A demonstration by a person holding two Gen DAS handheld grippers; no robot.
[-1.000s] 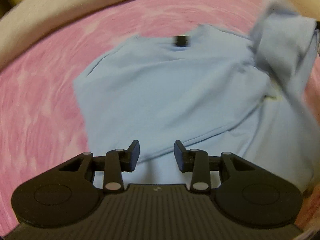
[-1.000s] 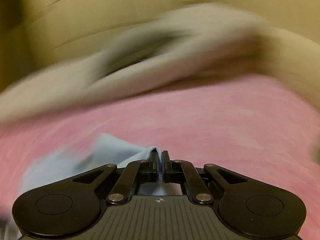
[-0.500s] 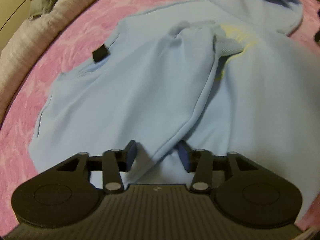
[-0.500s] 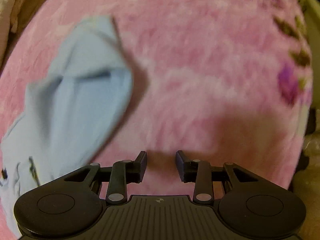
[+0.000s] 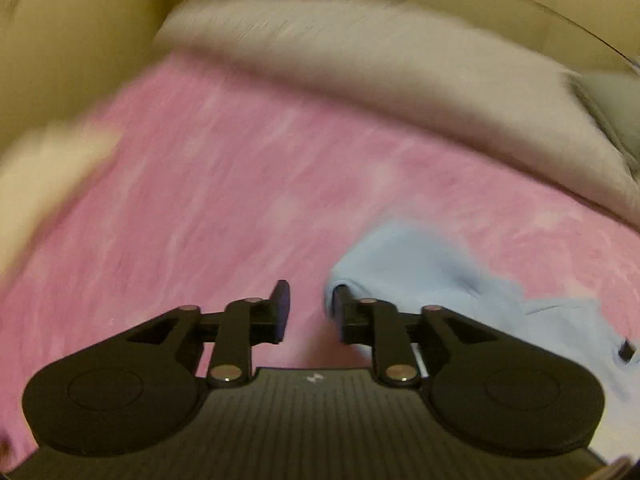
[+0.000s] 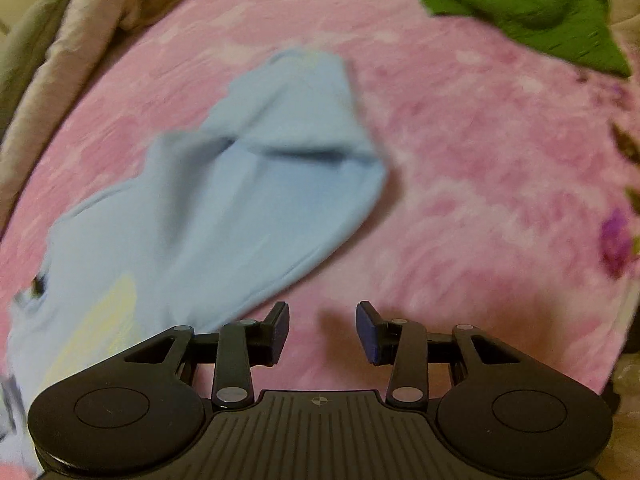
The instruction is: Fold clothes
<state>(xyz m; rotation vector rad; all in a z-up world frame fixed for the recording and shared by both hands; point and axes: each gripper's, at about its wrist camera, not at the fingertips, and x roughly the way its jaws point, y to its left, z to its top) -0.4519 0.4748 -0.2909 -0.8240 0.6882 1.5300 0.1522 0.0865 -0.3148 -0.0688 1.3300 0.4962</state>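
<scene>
A light blue shirt (image 6: 224, 208) with a pale yellow print lies spread on the pink bedspread (image 6: 460, 184), one sleeve reaching toward the far side. My right gripper (image 6: 322, 332) is open over bare bedspread, just right of the shirt's near edge. In the left wrist view a corner of the same blue shirt (image 5: 432, 276) lies at the lower right. My left gripper (image 5: 310, 312) is open, with its right finger touching or slightly under the shirt's edge. The view is blurred.
A green garment (image 6: 532, 4) lies at the far right of the bed. A beige blanket (image 5: 380, 64) is bunched along the bed's far edge, against a yellowish wall (image 5: 72, 28). A pale cloth (image 5: 44, 176) blurs at the left.
The right gripper let go of the shirt sleeve and opened, then drew back. The left gripper swung left, off the shirt's body to its corner, staying open.
</scene>
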